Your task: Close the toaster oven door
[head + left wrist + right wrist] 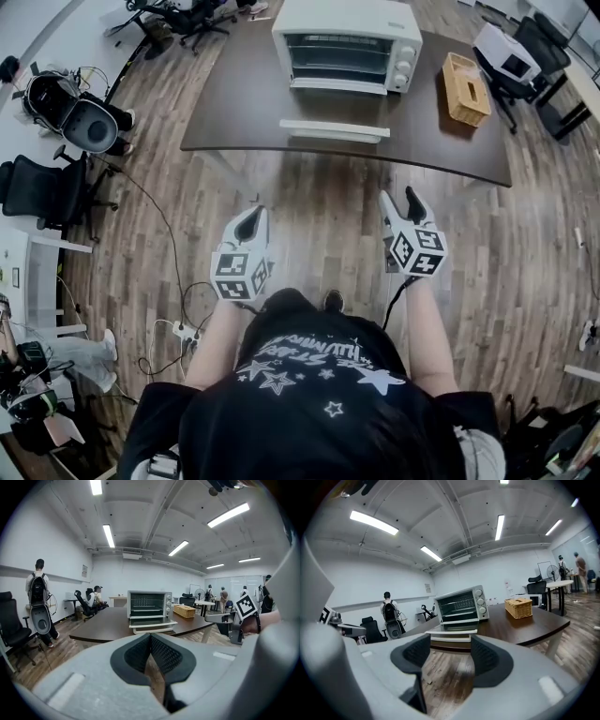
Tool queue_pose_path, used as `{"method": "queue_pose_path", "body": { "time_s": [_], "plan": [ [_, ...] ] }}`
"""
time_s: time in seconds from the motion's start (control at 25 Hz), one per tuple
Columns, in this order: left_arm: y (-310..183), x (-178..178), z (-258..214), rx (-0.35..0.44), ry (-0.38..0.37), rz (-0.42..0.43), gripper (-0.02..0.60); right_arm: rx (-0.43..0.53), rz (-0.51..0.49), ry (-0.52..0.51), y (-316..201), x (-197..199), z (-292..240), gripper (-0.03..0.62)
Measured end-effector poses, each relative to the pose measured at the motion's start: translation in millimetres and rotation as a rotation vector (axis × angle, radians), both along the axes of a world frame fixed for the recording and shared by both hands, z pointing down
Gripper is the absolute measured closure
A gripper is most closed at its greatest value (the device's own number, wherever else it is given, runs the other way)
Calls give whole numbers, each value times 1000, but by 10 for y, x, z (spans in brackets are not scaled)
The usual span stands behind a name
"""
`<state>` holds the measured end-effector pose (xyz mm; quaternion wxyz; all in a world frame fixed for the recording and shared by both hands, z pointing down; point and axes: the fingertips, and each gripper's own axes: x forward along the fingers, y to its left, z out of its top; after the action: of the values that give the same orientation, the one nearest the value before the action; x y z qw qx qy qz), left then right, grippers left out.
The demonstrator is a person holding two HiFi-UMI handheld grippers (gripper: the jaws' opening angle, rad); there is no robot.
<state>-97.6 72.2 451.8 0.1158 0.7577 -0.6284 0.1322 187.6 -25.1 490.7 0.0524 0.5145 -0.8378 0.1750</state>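
A white toaster oven (pixel 345 42) stands at the back of a dark table (pixel 234 108), its door (pixel 335 129) folded down flat toward me. Both gripper views show the toaster oven (pixel 149 606) (pixel 461 605) ahead and the open door (pixel 151 629) (pixel 451 636) below it. My left gripper (pixel 252 222) hangs over the wood floor short of the table, jaws pressed together on nothing. My right gripper (pixel 401 203) is at the same distance from the table, jaws spread apart and empty. In the gripper views the left gripper (pixel 151 660) and right gripper (pixel 449 656) point at the oven.
A wicker basket (pixel 465 88) sits on the table's right side. Office chairs (pixel 42 192) and a round grey device (pixel 87 125) stand at the left, more chairs (pixel 525 56) at the far right. Cables trail over the floor (pixel 164 225). People stand far off in the room (pixel 38 585).
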Motion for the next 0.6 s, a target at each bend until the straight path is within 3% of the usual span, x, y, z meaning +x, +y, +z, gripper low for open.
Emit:
{"method": "queue_pose_path", "body": {
  "time_s": [0.6],
  "plan": [
    [-1162,-253,301,-34,-22,30,572,-106,82,65,-950,-274,489,321]
  ]
}}
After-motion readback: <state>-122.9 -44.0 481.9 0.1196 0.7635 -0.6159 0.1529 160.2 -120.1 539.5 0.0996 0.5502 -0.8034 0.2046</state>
